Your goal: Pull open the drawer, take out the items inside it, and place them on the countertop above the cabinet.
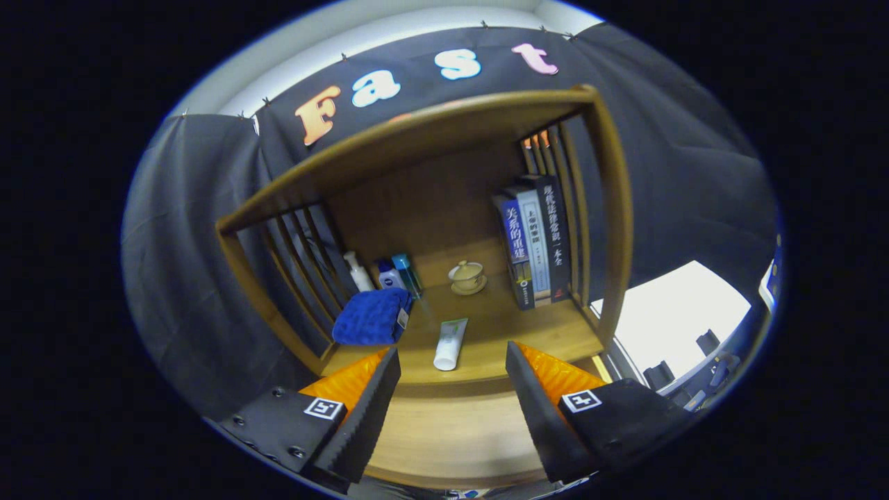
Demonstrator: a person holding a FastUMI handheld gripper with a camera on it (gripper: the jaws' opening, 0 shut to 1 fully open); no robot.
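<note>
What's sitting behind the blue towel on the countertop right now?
Behind the blue towel: a white pump bottle and two blue bottles; their bases are hidden by it. The open gripper holds nothing.

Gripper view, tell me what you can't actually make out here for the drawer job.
- Drawer: whether it is open or what it holds cannot be told; the cabinet front lies below the fingers, past the view's lower edge.
- Bottles behind the blue towel: lower parts hidden by it.
- White tube on the countertop: its label is too small to tell.
- Gripper: open, empty.
</note>
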